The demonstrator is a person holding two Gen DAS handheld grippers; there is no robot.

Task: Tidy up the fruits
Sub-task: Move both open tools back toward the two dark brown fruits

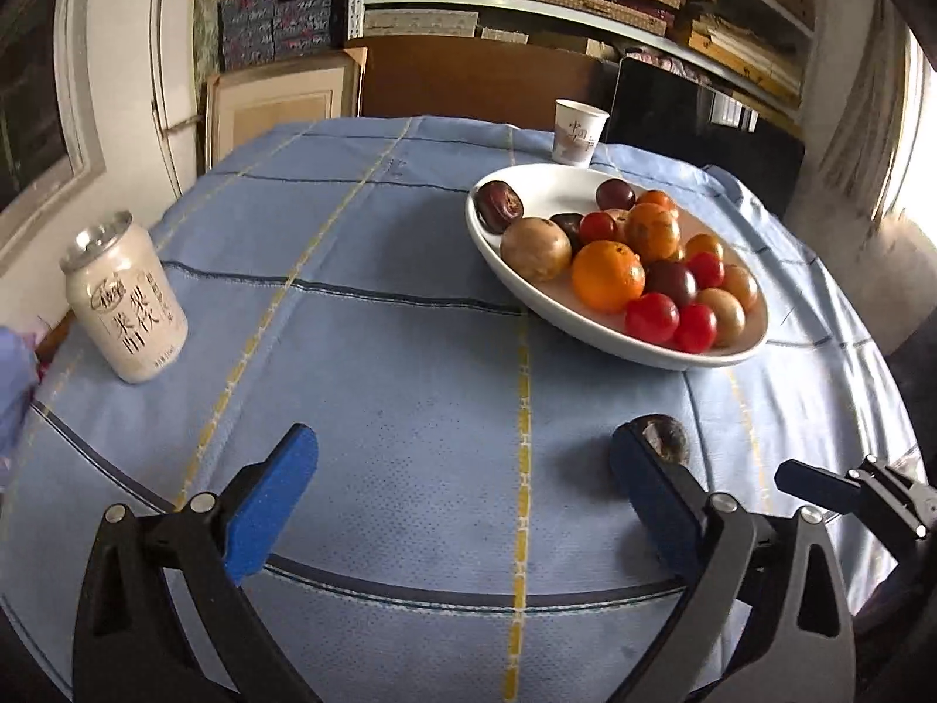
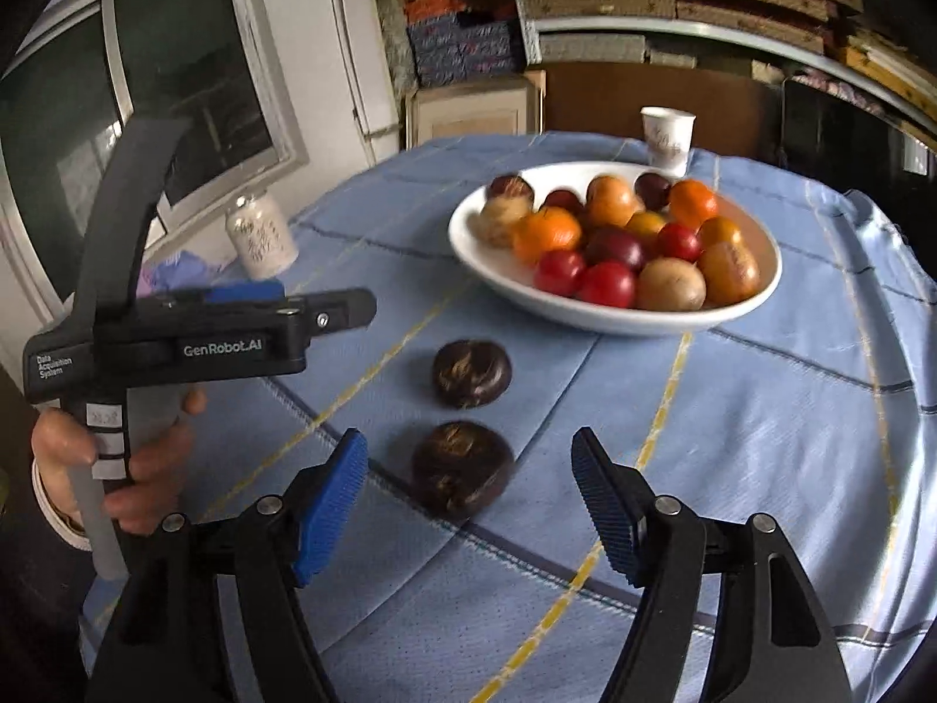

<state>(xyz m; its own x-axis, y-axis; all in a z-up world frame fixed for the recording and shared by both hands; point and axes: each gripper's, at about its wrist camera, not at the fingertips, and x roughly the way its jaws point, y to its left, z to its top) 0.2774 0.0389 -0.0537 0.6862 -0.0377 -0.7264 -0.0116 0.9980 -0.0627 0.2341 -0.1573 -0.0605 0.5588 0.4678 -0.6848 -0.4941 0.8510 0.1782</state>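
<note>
Currently: right gripper [image 2: 468,495] spread wide, lower centre of its view, flanking but not touching a dark purple wrinkled fruit [image 2: 461,471]; second dark fruit [image 2: 471,374] just above it on the blue tablecloth [image 2: 761,439]. Left gripper [image 1: 462,483] likewise spread, holding nothing. White bowl [image 2: 498,269], upper right: oranges, red tomatoes, tan and dark fruits. Paper cup [image 2: 667,135] beyond; can [image 1: 126,299] at left.

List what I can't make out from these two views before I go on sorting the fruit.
- Dark fruit, left wrist view: mostly hidden behind the left tool's right finger.
- Fruit low in the bowl, both views: covered by those on top; no count possible.
- Can and paper cup print, right wrist view: blurred.
- Right tool, left wrist view: cut by the edge.
</note>
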